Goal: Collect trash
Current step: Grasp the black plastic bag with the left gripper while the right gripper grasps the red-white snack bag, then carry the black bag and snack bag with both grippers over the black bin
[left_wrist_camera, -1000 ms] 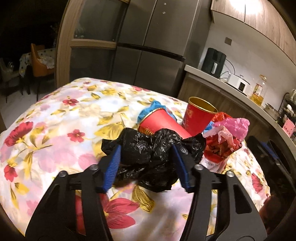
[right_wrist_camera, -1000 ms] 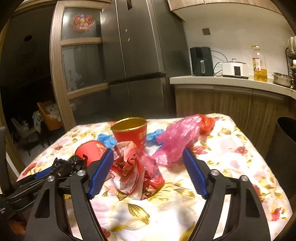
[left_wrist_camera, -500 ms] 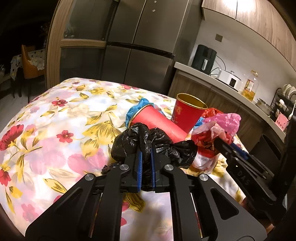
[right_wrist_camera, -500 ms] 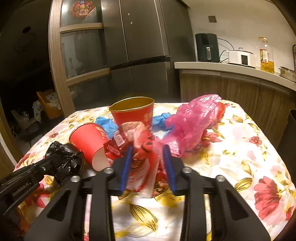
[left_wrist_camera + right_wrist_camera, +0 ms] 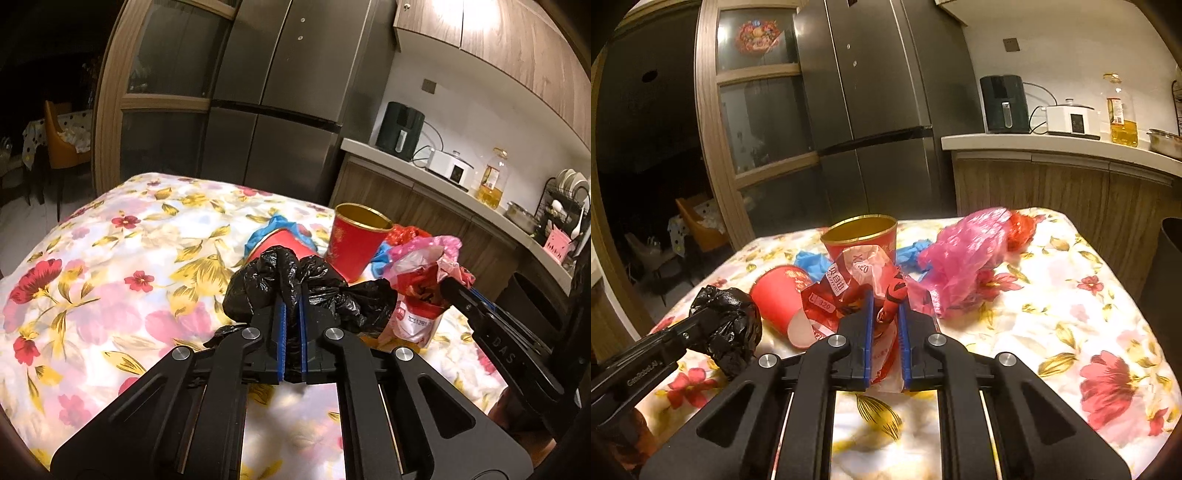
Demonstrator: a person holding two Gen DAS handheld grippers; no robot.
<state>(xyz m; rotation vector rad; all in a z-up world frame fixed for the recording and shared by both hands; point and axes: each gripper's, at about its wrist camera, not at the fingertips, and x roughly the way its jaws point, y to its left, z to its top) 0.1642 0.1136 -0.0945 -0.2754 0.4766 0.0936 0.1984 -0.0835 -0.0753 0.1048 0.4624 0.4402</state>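
Observation:
On the flowered tablecloth lies a heap of trash. My left gripper is shut on a crumpled black plastic bag, which bulges out on both sides of the blue pads. My right gripper has a red-and-white snack wrapper between its pads, and its jaws are still closing on it. Behind them a red paper cup with a gold inside stands upright. A second red cup lies on its side. A pink plastic bag and blue scraps lie further back.
A tall grey fridge stands behind the table. To the right runs a counter with an air fryer, a cooker and an oil bottle. A dark bin stands off the table's right edge.
Both grippers went from wide open to closed: the left on the black bag, the right on the wrapper. The left gripper has lifted the bag slightly.

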